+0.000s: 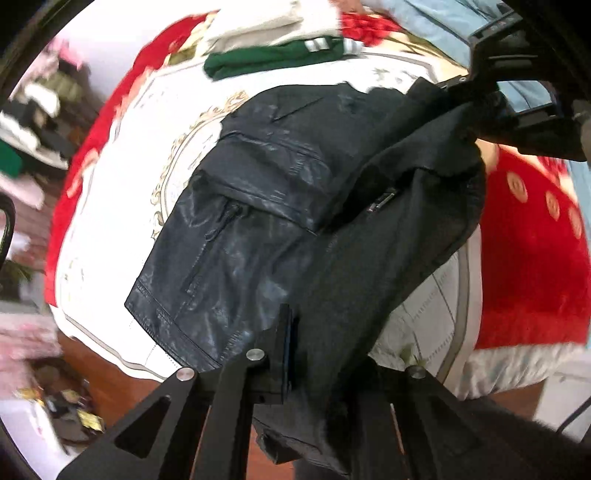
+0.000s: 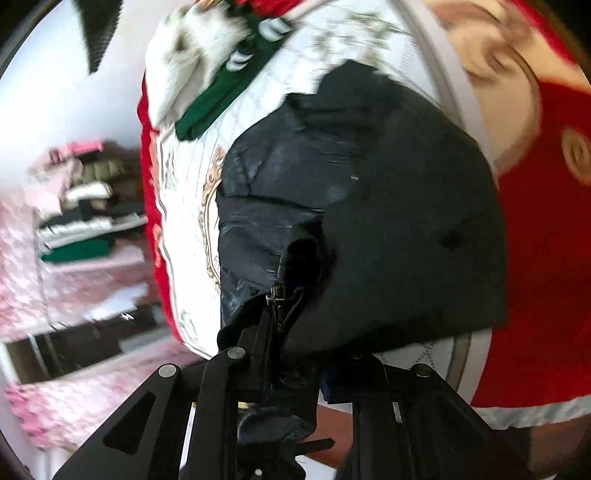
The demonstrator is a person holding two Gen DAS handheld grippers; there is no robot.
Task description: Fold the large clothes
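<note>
A large black leather jacket [image 1: 258, 206] lies on a bed with a white and red blanket [image 1: 122, 206]. One half, showing dark lining [image 1: 388, 229], is lifted and stretched over the other. My left gripper [image 1: 317, 354] is shut on the jacket's near edge. My right gripper [image 1: 491, 92] shows in the left wrist view, shut on the jacket's far corner. In the right wrist view the right gripper [image 2: 291, 354] is shut on the jacket [image 2: 388, 229] at a zipper edge [image 2: 275, 295].
A folded green garment [image 1: 273, 59] and a cream garment [image 1: 266, 26] lie at the bed's far side. A shelf with stacked clothes [image 2: 85, 206] stands left of the bed. Brown floor [image 1: 118, 384] with small clutter lies below the bed edge.
</note>
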